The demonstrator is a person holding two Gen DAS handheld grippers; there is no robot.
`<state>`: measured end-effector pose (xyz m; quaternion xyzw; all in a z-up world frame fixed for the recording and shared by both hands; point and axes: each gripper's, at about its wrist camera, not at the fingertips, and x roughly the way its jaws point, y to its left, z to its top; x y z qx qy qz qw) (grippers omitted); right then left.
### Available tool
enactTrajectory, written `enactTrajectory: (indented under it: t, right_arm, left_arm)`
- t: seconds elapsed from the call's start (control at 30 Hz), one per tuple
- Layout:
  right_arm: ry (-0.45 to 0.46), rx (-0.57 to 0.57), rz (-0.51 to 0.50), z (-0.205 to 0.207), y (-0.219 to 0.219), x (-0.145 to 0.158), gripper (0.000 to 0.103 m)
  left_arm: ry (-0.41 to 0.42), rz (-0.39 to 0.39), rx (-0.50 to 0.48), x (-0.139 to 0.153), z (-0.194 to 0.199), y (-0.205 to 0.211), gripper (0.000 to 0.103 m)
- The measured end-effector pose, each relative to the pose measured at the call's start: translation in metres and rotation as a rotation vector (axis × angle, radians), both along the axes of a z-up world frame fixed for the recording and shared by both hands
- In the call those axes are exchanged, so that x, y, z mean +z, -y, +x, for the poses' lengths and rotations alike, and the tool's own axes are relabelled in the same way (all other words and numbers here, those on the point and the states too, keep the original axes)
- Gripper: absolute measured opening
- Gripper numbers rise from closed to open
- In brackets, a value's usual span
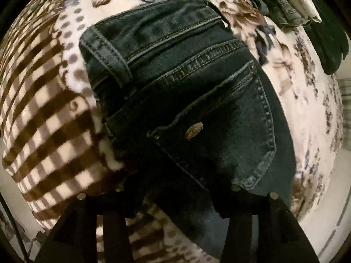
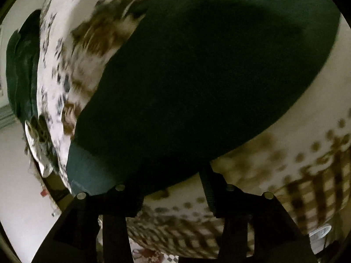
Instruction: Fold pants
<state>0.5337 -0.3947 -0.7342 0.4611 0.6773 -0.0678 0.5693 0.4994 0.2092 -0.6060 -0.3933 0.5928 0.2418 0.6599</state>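
Note:
Dark blue denim pants (image 1: 197,100) lie on a patterned blanket (image 1: 43,120). Their waistband, belt loop and a buttoned back pocket (image 1: 230,135) face up. My left gripper (image 1: 177,199) hovers at the pocket's near edge with its jaws apart, and denim and blanket show in the gap. In the right wrist view a dark pant leg (image 2: 208,76) stretches across the blanket (image 2: 285,142), its hem end (image 2: 87,175) at the lower left. My right gripper (image 2: 173,197) stands open at the leg's near edge, with only blanket visible between its fingers.
A pile of other clothes (image 1: 285,6) and a dark garment (image 1: 329,43) sit at the far right of the blanket. The dark garment (image 2: 19,70) shows again at the left edge of the right wrist view. Pale floor (image 2: 22,186) lies beyond the blanket's edge.

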Motion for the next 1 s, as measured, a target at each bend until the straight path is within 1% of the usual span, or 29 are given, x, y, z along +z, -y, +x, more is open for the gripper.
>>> enactTrajectory:
  t: [0.03, 0.07, 0.1, 0.13, 0.17, 0.2, 0.23, 0.27, 0.3, 0.33, 0.4, 0.43, 0.5, 0.57, 0.6, 0.63, 0.67, 0.7, 0.73, 0.77, 0.8, 0.83, 0.87, 0.9, 0.93, 1.0]
  right_arm:
    - [-0.002, -0.005, 0.006, 0.001, -0.004, -0.003, 0.049]
    - [-0.005, -0.014, 0.003, 0.001, -0.01, -0.006, 0.049]
    - [0.001, -0.023, -0.012, 0.001, -0.014, -0.007, 0.045]
    - [0.002, -0.021, -0.057, 0.0, -0.016, -0.004, 0.031]
    - [0.006, -0.02, -0.083, -0.002, -0.018, -0.003, 0.026]
    - [0.021, -0.03, -0.1, -0.005, -0.019, 0.001, 0.018]
    - [0.034, -0.026, -0.118, -0.008, -0.02, 0.006, 0.012]
    - [0.047, -0.006, -0.133, -0.009, -0.022, 0.012, 0.011]
    - [0.061, 0.016, -0.151, -0.01, -0.023, 0.019, 0.006]
    - [0.075, 0.039, -0.166, -0.011, -0.025, 0.025, 0.006]
    - [0.065, 0.086, -0.186, -0.012, -0.025, 0.026, 0.006]
    - [0.053, 0.091, -0.188, -0.01, -0.026, 0.024, 0.005]
    - [0.02, 0.084, -0.177, -0.011, -0.025, 0.013, 0.005]
    - [0.0, 0.072, -0.147, -0.007, -0.023, 0.003, 0.006]
    - [-0.009, 0.067, -0.123, -0.003, -0.022, -0.001, 0.007]
    - [-0.013, 0.061, -0.102, -0.004, -0.019, -0.003, 0.008]
    - [-0.014, 0.048, -0.054, -0.006, -0.013, -0.004, 0.01]
    - [-0.007, 0.043, -0.032, -0.007, -0.01, -0.003, 0.019]
    - [0.007, 0.03, -0.019, -0.012, -0.002, 0.002, 0.046]
    - [0.033, 0.001, -0.023, -0.021, 0.009, 0.01, 0.062]
    - [0.055, -0.026, -0.033, -0.029, 0.021, 0.016, 0.083]
    - [0.068, -0.049, -0.045, -0.034, 0.029, 0.021, 0.084]
    - [0.078, -0.09, -0.067, -0.043, 0.044, 0.026, 0.084]
    - [0.081, -0.127, -0.087, -0.049, 0.057, 0.029, 0.084]
    - [0.086, -0.175, -0.106, -0.056, 0.073, 0.031, 0.084]
    - [0.116, -0.296, -0.157, -0.067, 0.114, 0.033, 0.084]
  left_arm:
    - [0.001, 0.015, -0.002, 0.0, 0.0, 0.002, 0.042]
    - [-0.004, 0.053, -0.026, 0.002, 0.001, 0.007, 0.034]
    - [0.006, 0.079, -0.039, 0.008, 0.0, 0.009, 0.028]
    - [0.016, 0.095, -0.05, 0.013, 0.001, 0.016, 0.023]
    - [0.018, 0.13, -0.077, 0.021, 0.0, 0.02, 0.001]
    - [0.024, 0.171, -0.105, 0.031, -0.002, 0.021, 0.002]
    - [0.035, 0.173, -0.104, 0.035, -0.006, 0.021, 0.002]
    - [0.031, 0.161, -0.118, 0.037, -0.008, 0.021, 0.002]
    - [0.025, 0.164, -0.115, 0.038, -0.011, 0.02, 0.002]
    - [0.015, 0.16, -0.114, 0.036, -0.016, 0.02, 0.002]
    - [-0.02, 0.139, -0.1, 0.023, -0.019, 0.015, 0.002]
    - [-0.033, 0.133, -0.097, 0.017, -0.005, 0.017, 0.002]
    - [-0.043, 0.131, -0.107, 0.01, 0.001, 0.017, 0.003]
    - [-0.05, 0.125, -0.123, 0.011, 0.011, 0.017, 0.006]
    - [-0.055, 0.116, -0.13, 0.013, 0.013, 0.019, 0.008]
    - [-0.061, 0.107, -0.131, 0.021, 0.009, 0.019, 0.011]
    - [-0.055, 0.098, -0.128, 0.031, 0.007, 0.022, 0.018]
    - [-0.047, 0.104, -0.133, 0.038, 0.008, 0.024, 0.025]
    - [-0.042, 0.126, -0.154, 0.047, 0.008, 0.031, 0.029]
    - [-0.043, 0.161, -0.197, 0.056, 0.012, 0.044, 0.039]
    - [-0.05, 0.206, -0.269, 0.064, 0.018, 0.064, 0.055]
    - [-0.049, 0.226, -0.305, 0.066, 0.022, 0.076, 0.064]
    - [-0.039, 0.257, -0.361, 0.068, 0.029, 0.094, 0.075]
    - [-0.025, 0.292, -0.43, 0.069, 0.036, 0.118, 0.078]
    - [-0.018, 0.313, -0.481, 0.069, 0.039, 0.137, 0.078]
    - [0.024, 0.337, -0.58, 0.064, 0.054, 0.179, 0.078]
